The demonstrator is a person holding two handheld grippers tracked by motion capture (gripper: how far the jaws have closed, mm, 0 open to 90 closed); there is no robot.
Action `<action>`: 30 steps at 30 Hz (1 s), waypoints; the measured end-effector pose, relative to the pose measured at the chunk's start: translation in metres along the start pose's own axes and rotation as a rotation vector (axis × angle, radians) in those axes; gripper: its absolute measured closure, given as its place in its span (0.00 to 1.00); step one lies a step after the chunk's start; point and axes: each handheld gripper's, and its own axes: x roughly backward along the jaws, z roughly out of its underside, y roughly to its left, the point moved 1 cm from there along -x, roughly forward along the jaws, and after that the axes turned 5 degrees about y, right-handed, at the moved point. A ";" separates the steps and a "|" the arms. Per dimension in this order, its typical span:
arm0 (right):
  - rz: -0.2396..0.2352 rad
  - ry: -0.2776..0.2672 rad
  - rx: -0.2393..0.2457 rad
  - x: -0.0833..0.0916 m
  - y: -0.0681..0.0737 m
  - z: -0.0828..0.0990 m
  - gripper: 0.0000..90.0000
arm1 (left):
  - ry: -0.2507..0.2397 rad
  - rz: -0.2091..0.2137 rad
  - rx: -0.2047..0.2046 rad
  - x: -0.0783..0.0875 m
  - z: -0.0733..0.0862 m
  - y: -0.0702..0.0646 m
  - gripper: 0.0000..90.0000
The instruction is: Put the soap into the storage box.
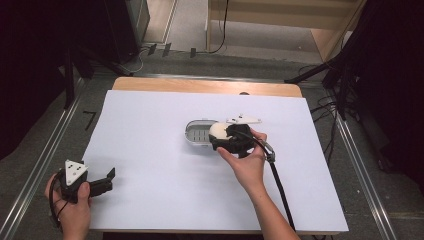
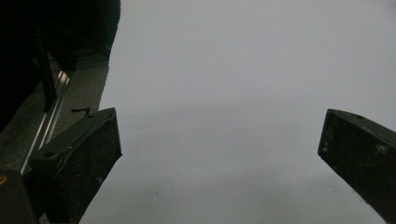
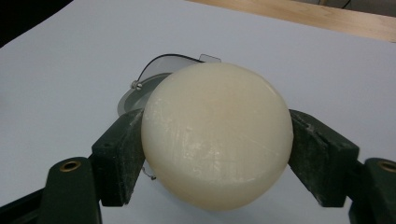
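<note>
A round cream bar of soap (image 3: 217,135) fills the space between the two black jaws of my right gripper (image 3: 215,154), which is shut on it from both sides. From above, the soap (image 1: 218,131) and the right gripper (image 1: 223,137) hang over the right end of a grey oval soap dish (image 1: 199,133) in the middle of the white sheet. Behind the soap the dish (image 3: 140,91) shows with a clear lid edge. My left gripper (image 1: 106,180) rests at the near left corner, open, with nothing between its jaws (image 2: 219,149).
A white sheet (image 1: 150,165) covers the wooden table (image 1: 200,86). Metal rails (image 1: 45,160) run along both sides on the grey floor. A black cable (image 1: 280,190) trails from the right gripper toward the near edge. Dark stands and cables stand at the far corners.
</note>
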 end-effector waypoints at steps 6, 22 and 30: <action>-0.005 0.003 0.000 -0.006 0.003 -0.004 0.28 | -0.001 0.003 0.002 0.000 0.000 0.000 0.00; -0.006 0.019 0.006 -0.022 0.009 -0.014 0.28 | 0.004 0.007 0.003 0.000 0.000 0.000 0.00; -0.001 0.028 0.002 -0.030 0.009 -0.017 0.28 | 0.005 0.007 0.005 0.000 0.000 0.001 0.00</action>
